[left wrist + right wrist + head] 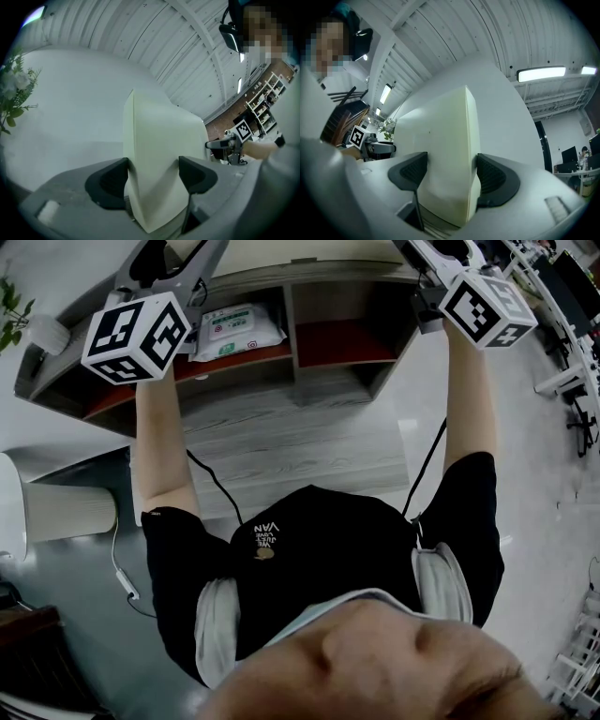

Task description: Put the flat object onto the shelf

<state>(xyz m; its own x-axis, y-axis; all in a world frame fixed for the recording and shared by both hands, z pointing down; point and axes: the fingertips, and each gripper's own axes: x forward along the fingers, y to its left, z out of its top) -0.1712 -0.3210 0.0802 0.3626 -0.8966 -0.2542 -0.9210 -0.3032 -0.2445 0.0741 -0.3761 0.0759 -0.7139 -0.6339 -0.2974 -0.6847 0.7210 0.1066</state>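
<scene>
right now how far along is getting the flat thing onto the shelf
Done: the pick-up; the left gripper and right gripper are each shut on the cream flat object. In hand: it is held raised at the shelf. Left: setting it down and letting go; only a pack of wipes lies there.

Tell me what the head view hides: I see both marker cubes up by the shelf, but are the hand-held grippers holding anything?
Observer: Yes. The left hand-held gripper is shut on a cream flat panel.
Operator: And the right?
Observer: The right hand-held gripper is clamped on what looks like the same panel, at its other end.
Operator: Where do they point?
Observer: Upward. Both gripper views show ribbed ceiling behind the panel.
</scene>
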